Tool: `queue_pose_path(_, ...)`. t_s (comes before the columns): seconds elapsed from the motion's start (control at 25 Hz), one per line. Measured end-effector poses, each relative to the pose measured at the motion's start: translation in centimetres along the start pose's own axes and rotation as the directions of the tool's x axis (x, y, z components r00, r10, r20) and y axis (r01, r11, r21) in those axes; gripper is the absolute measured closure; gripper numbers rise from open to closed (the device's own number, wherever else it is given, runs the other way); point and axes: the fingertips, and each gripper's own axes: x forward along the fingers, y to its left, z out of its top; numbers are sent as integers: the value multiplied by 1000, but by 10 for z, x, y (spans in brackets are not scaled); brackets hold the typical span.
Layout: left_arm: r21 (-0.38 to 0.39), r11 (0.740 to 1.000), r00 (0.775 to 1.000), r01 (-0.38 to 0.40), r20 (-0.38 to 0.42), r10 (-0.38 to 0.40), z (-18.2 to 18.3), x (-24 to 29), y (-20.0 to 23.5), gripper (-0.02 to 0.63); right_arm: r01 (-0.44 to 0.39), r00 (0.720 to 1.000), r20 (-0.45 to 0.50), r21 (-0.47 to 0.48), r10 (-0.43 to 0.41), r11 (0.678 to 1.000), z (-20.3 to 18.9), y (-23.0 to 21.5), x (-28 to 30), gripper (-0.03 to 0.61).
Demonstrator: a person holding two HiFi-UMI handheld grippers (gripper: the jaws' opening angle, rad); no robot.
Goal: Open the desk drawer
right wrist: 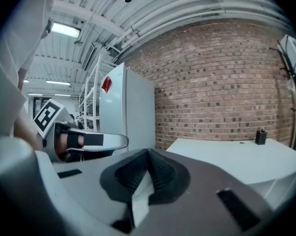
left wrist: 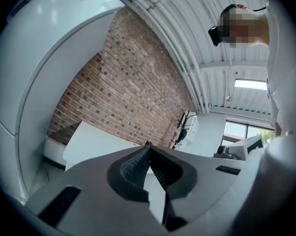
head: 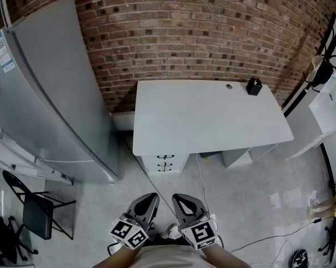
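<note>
A white desk [head: 207,116] stands against the brick wall. Its drawer stack [head: 165,163], with two black handles showing, sits under the desk's front left corner. My left gripper [head: 150,197] and right gripper [head: 180,199] are held side by side low in the head view, well short of the drawers and touching nothing. In the left gripper view the jaws [left wrist: 148,146] meet at the tips, with the desk top [left wrist: 96,139] far beyond them. The right gripper [right wrist: 149,152] is likewise shut and empty, the desk [right wrist: 236,159] off to its right.
A tall grey fridge [head: 51,94] stands left of the desk. A black folding chair [head: 37,211] is at lower left. A small black object [head: 254,86] sits on the desk's far right corner. A cable [head: 202,184] runs over the floor, and white shelving [head: 331,105] stands at right.
</note>
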Motion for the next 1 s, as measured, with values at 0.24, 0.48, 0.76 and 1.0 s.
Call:
queue_pose_path(0.24,-1,1000,1000,-10,-5,10,-6,-2,-3,604,-11,1000,-16,-3,11,1000,-8,0,-5,561)
queue_pose_path(0.48,-2,999,999,-33,1,33,-6,-5,0,604,-9,1000,10,10,9,1000,-7,-3,-3,561)
queue_pose_path(0.76,-9,997,997,-81,-8,81,-11,-9,12,604,-26,995,-98,-104,16,994,-48,-23,9,558)
queue_pose_path(1.0,-10,987,987,-160,-19,160,-20,-16,41,604,-48,982,-186,-153,19,987,-91,-50,43,508)
